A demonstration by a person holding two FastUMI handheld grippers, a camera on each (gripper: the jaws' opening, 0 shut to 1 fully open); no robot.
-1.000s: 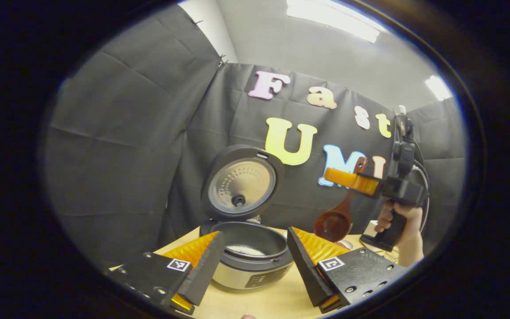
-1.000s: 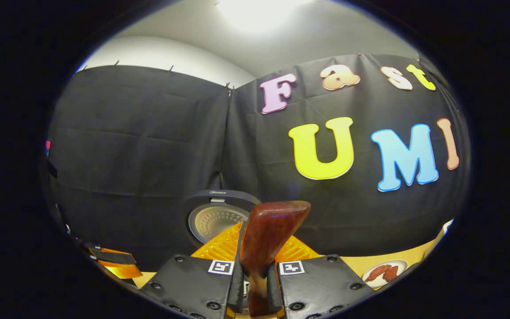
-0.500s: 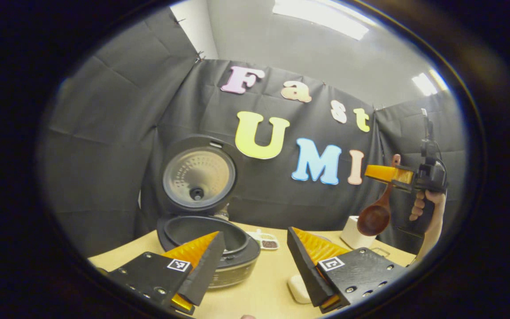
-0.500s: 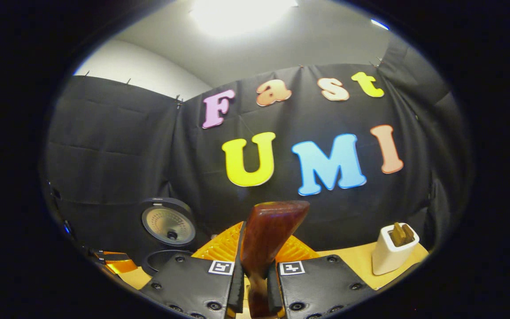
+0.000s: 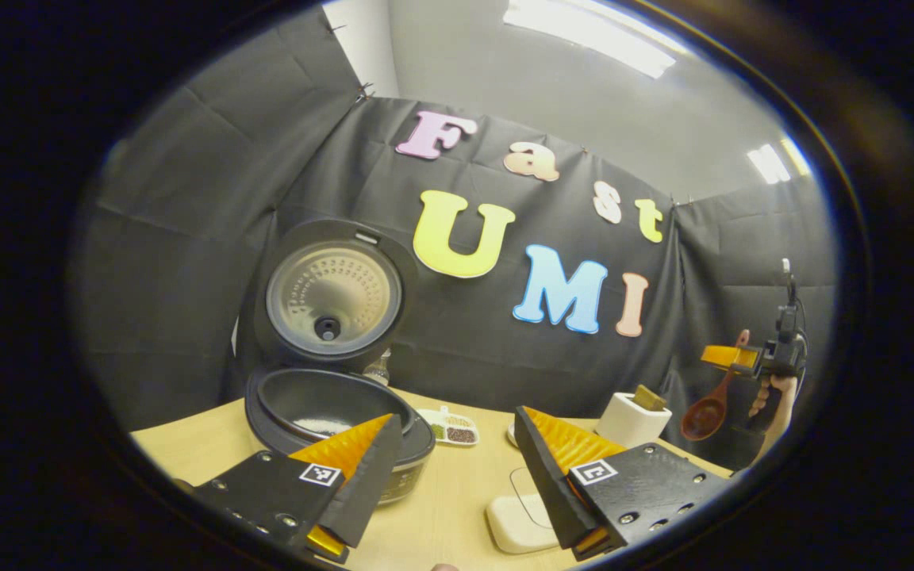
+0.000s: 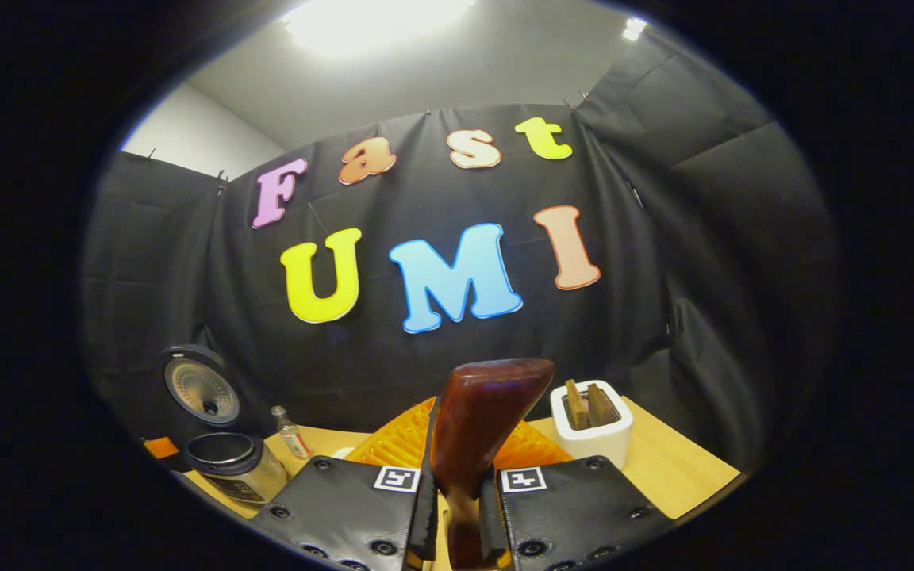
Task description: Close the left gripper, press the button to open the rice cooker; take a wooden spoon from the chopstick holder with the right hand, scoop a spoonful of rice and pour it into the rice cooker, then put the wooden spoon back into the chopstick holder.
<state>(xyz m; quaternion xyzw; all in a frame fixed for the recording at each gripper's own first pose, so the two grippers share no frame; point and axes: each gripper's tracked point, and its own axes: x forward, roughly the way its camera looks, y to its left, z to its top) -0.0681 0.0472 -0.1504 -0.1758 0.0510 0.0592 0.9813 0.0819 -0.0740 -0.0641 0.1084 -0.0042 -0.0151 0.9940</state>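
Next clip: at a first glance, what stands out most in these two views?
The rice cooker stands open at the table's left, lid up, a little rice showing in its pot. The right gripper is shut on the wooden spoon; in the left gripper view the spoon hangs bowl-down at far right, just beyond the white chopstick holder. The left gripper is open in the foreground, holding nothing.

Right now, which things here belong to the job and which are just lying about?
In the job:
- rice cooker, lid open
- wooden spoon, clamped in the right gripper
- chopstick holder
- left gripper, open

Lying about:
- small bottle
- divided dish
- white pad
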